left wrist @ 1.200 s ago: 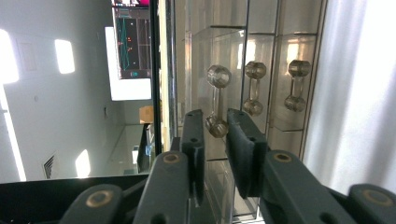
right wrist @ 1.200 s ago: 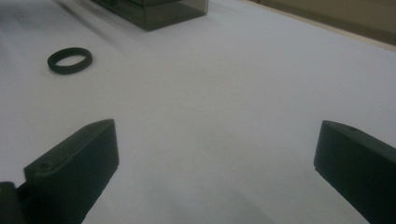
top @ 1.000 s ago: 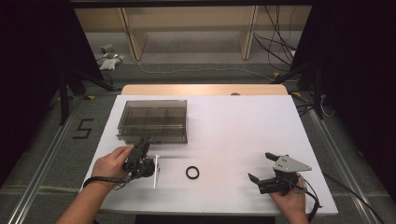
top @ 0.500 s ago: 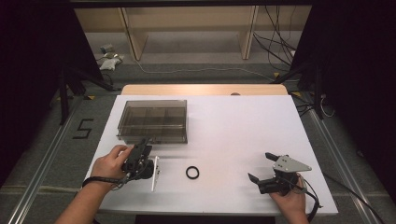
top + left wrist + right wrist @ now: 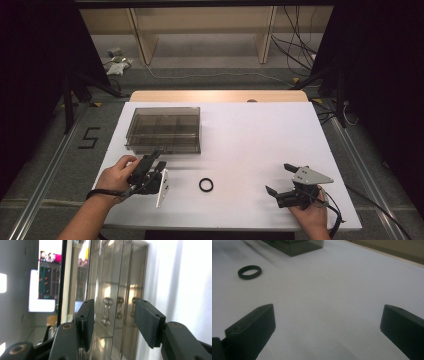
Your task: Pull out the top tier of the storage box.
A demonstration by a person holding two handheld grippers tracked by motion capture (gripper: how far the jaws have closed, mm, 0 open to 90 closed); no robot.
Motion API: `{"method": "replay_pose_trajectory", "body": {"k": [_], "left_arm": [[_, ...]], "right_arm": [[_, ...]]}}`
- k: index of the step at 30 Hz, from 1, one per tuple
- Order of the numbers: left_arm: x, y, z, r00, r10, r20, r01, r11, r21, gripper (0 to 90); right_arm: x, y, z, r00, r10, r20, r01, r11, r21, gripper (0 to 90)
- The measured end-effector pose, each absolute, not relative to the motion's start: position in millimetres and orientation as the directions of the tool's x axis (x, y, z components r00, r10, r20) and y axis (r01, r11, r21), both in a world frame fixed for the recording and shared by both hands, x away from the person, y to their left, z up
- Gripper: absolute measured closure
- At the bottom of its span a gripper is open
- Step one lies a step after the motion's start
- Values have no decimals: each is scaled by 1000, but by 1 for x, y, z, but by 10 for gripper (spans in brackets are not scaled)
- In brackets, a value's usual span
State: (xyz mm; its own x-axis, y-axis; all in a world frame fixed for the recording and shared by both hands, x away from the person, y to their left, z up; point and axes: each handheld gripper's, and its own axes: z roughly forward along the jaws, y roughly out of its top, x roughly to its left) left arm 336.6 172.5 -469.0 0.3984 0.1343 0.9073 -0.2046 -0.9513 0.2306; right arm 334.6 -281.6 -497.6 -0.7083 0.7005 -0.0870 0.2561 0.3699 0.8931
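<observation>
High view
- Table: a white top (image 5: 250, 145) is seen, with the person's forearms coming in from the near edge.
- Box: a smoky clear compartment box (image 5: 165, 129) is placed on the left half of the table, towards the far side, lid down.
- Left gripper: the left gripper (image 5: 159, 159) is held by the left hand (image 5: 117, 174) just in front of the box's near edge, jaws aimed at the box and turned on their side.
- Ring: a black ring (image 5: 206, 184) lies flat on the table between the two grippers, nearer the left one and apart from both.
- Right gripper: the right gripper (image 5: 280, 180) is held low near the table's right front corner, well apart from the box.

Left gripper view
- Jaws: the left gripper (image 5: 113, 317) is seen partly spread; its jaws have just been opening, and nothing is pressed by the pads.
- Box: the box (image 5: 117, 285) stands just beyond the tips; a row of small metal latches on its near side is framed between the pads.

Right gripper view
- Jaws: the right gripper (image 5: 327, 322) is spread wide, with bare table between the jaws.
- Ring: the ring (image 5: 249, 272) is seen at upper left, well ahead of the tips.
- Box: a corner of the box (image 5: 297, 246) is seen at the top edge.
</observation>
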Motion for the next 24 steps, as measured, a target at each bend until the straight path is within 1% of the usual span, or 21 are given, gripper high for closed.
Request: {"method": "replay_pose_trajectory", "body": {"k": [2, 3, 4, 5, 6, 7, 10, 11, 12, 13, 17, 18, 20, 21, 22, 24], "left_arm": [[335, 173, -460, 441, 170, 881, -220, -931, 290, 486], [335, 173, -460, 441, 170, 881, -220, -931, 290, 476], [335, 174, -456, 462, 189, 866, -227, -919, 322, 468], [335, 174, -456, 462, 189, 866, -227, -919, 322, 468], [335, 175, -452, 481, 215, 850, -233, -903, 361, 465], [335, 176, -451, 488, 226, 843, -237, -896, 377, 458], [335, 177, -448, 504, 234, 831, -233, -890, 392, 458], [335, 179, -447, 531, 247, 811, -230, -879, 418, 459], [335, 179, -447, 531, 247, 811, -230, -879, 418, 462], [335, 180, -444, 560, 259, 787, -230, -864, 448, 462], [337, 183, -440, 611, 302, 732, -212, -828, 519, 459], [337, 183, -440, 611, 302, 732, -212, -828, 519, 459], [338, 185, -436, 645, 339, 685, -198, -791, 578, 457], [338, 185, -436, 645, 339, 685, -198, -791, 578, 456], [339, 187, -433, 665, 363, 652, -187, -765, 616, 452], [341, 190, -428, 690, 386, 612, -171, -735, 656, 450]], "right_arm": [[334, -282, -498, -712, 697, -85, 255, 369, 894, 11], [335, -282, -498, -712, 697, -85, 256, 370, 893, 11], [335, -281, -498, -712, 697, -85, 256, 370, 893, 11], [335, -281, -498, -712, 697, -85, 256, 370, 893, 11], [334, -282, -497, -712, 697, -84, 255, 369, 894, 11], [334, -282, -497, -712, 697, -84, 256, 369, 894, 12], [334, -282, -497, -713, 696, -83, 255, 368, 894, 11], [334, -282, -497, -714, 696, -80, 257, 367, 894, 11], [334, -282, -497, -714, 696, -80, 257, 367, 894, 11], [334, -282, -497, -715, 695, -79, 256, 365, 895, 11], [334, -282, -497, -715, 695, -79, 255, 364, 896, 11], [334, -282, -497, -715, 695, -79, 255, 364, 896, 11], [334, -282, -497, -715, 695, -79, 255, 365, 895, 11], [334, -282, -497, -715, 695, -79, 255, 365, 895, 11], [334, -282, -497, -715, 695, -79, 255, 365, 895, 11], [334, -282, -497, -714, 696, -78, 257, 364, 895, 11]]}}
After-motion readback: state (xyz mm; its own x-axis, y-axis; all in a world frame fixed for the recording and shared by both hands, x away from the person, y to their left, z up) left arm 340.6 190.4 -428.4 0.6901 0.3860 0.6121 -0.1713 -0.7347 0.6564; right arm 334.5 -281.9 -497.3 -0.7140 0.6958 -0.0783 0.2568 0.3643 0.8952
